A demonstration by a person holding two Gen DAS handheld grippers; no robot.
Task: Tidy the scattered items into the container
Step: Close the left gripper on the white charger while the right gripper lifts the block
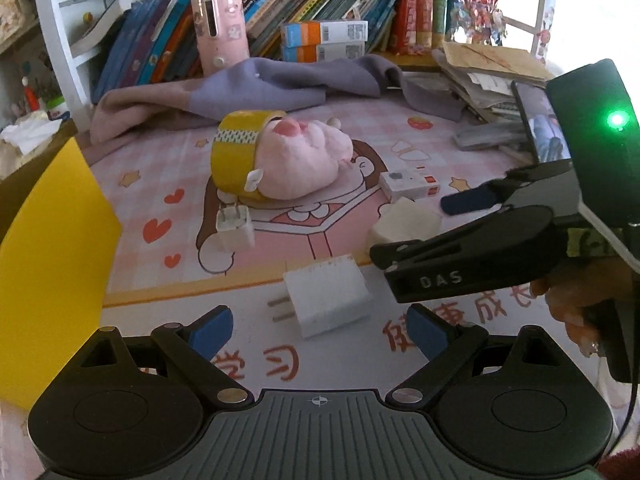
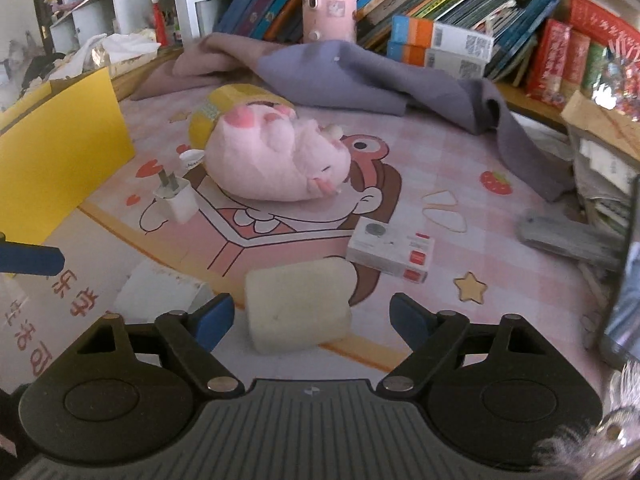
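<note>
**Both grippers spread wide over a cluttered pink desk mat**

We see a tall yellow box at the mat's left edge. Mid-mat lies a pink plush pig against a yellow tape roll. Our left gripper, released, frames a white plug adapter; our right gripper, likewise spread, frames a cream sponge block.

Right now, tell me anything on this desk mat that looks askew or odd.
The pink plush toy lies on its back, feet up, leaning on the yellow tape roll. The small charger plug stands with its prongs pointing up. Nothing looks spilled or damaged.
</note>
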